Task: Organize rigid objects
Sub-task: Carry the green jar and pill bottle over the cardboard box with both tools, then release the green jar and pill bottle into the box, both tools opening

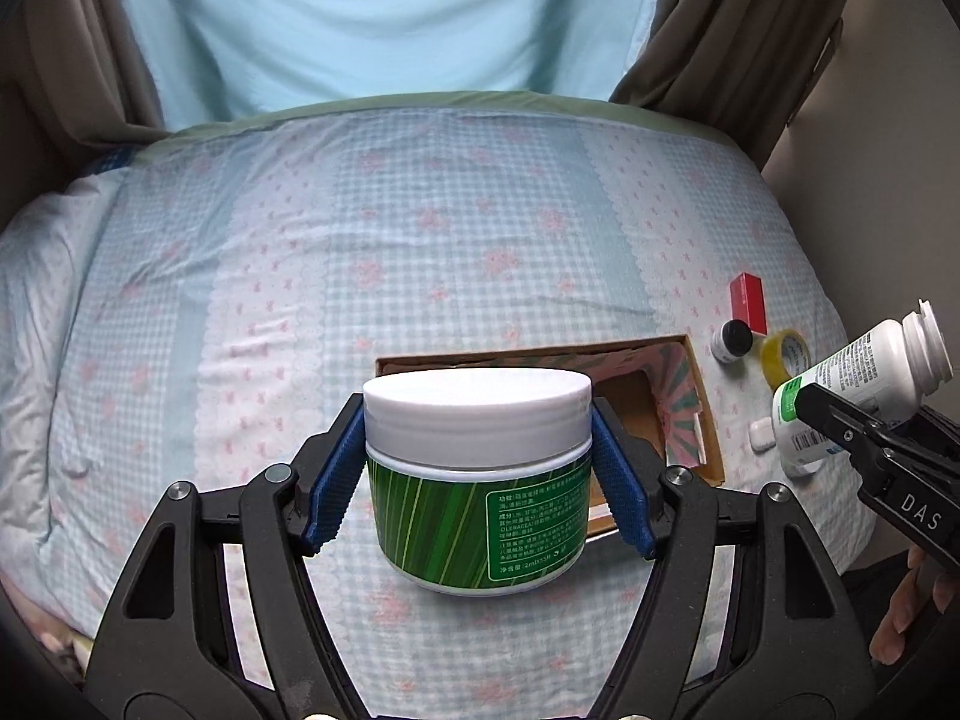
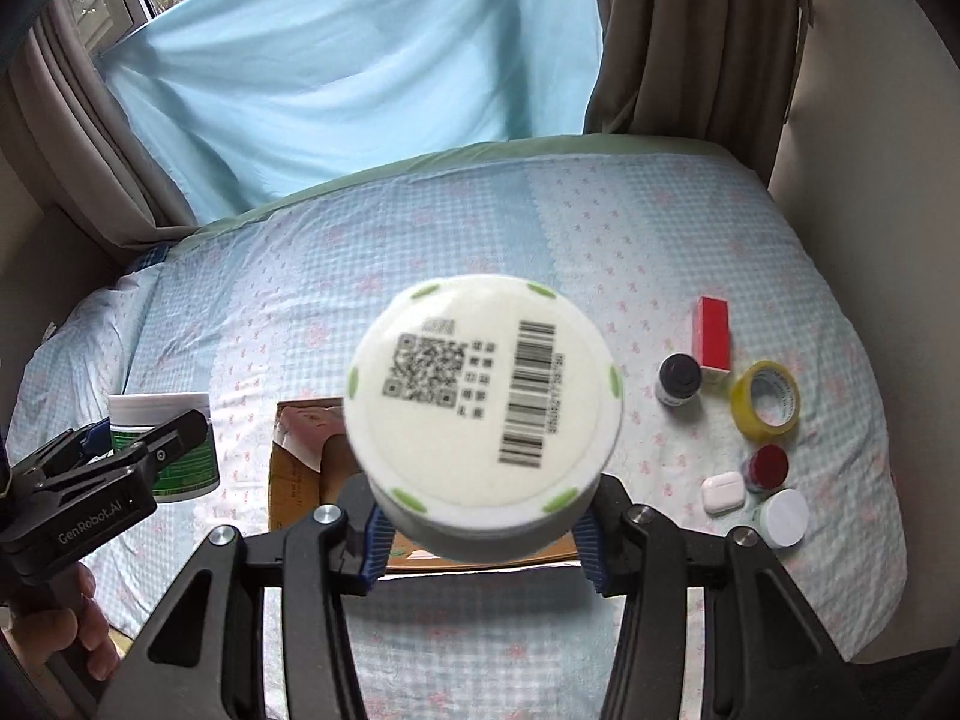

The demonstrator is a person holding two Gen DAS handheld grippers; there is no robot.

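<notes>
Left gripper (image 1: 478, 468) clamps green jar (image 1: 477, 480) by its white lid, jaws half spread, above the box (image 1: 690, 408). Right gripper (image 2: 483, 531) is closed on white bottle (image 2: 483, 408), base toward camera. Tape (image 2: 767, 401) lies at 3 o'clock of the bottle.

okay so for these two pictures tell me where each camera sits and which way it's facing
Left wrist: on the left gripper, looking down its fingers at the green jar it clamps, cardboard box beyond; fingertips of the person's hand show.
Right wrist: on the right gripper, facing the barcoded base of the white bottle it clamps; a hand shows.
Shared: bed, box, yellow tape, red box, each other's gripper.
</notes>
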